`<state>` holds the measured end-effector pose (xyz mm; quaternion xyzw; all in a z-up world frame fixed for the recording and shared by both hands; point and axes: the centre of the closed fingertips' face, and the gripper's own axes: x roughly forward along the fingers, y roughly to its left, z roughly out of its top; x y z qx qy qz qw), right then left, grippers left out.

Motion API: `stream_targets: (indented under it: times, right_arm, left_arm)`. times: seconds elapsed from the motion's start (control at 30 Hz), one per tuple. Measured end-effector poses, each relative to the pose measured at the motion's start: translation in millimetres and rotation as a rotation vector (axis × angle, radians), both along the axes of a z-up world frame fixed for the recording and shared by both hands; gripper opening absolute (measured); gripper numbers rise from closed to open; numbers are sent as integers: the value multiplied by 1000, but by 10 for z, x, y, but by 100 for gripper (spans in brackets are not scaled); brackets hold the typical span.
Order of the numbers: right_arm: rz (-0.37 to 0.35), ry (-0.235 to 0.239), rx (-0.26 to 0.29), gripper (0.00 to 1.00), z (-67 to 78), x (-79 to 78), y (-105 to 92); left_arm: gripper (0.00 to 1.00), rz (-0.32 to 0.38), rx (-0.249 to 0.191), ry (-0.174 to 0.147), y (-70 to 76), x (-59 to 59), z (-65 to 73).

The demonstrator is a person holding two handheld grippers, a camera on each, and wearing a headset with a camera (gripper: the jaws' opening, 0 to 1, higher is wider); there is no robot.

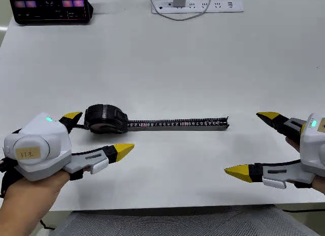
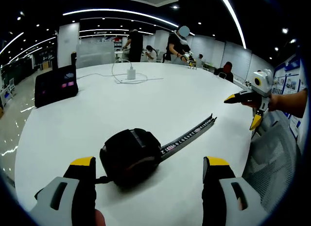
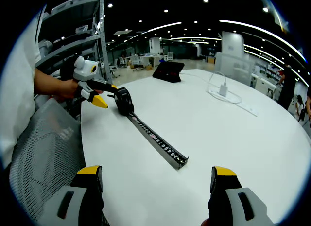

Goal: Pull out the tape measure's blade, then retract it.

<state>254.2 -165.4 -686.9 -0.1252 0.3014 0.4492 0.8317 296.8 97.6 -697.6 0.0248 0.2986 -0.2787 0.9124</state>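
The black tape measure (image 1: 105,119) sits mid-frame, its dark numbered blade (image 1: 177,124) lying flat, pointing right. The left gripper (image 1: 102,131) and right gripper (image 1: 245,142) are spread wide, holding nothing.

The tape measure's case (image 1: 105,118) is looking like matt black ribbed plastic, its blade (image 1: 177,124) dark and smooth. The table (image 1: 177,58) is showing a smooth, faintly glossy top; the chair seat (image 1: 167,223), grey mesh cloth.

left tongs (image 1: 100,131): jaws wide apart | right tongs (image 1: 245,142): jaws wide apart
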Motion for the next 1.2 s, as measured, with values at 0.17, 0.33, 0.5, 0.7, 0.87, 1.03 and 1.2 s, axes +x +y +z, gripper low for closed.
stream_targets:
  times: [0.17,0.33,0.5,0.7,0.87,1.03,1.2]
  right_arm:
    - [-1,4,0,91,-21,-5,4]
    - [-2,3,0,91,-24,-1,3]
    - [-4,1,6,91,-9,10,2]
    - [-5,2,3,90,-19,38,-29]
    - [-5,-5,0,89,-29,95,-50]
    - [3,-9,-9,88,-25,152,-60]
    - [3,-8,-13,85,-32,197,-91]
  left_arm:
    - [88,9,-13,7,-30,6,-12]
    - [87,21,-24,10,-55,25,-15]
    - [87,41,-30,14,-62,36,-19]
    - [86,75,-40,21,-59,47,-25]
    - [86,120,-40,20,-78,73,-30]
    - [83,176,-47,28,-51,113,-36]
    - [82,200,-45,27,-52,132,-48]
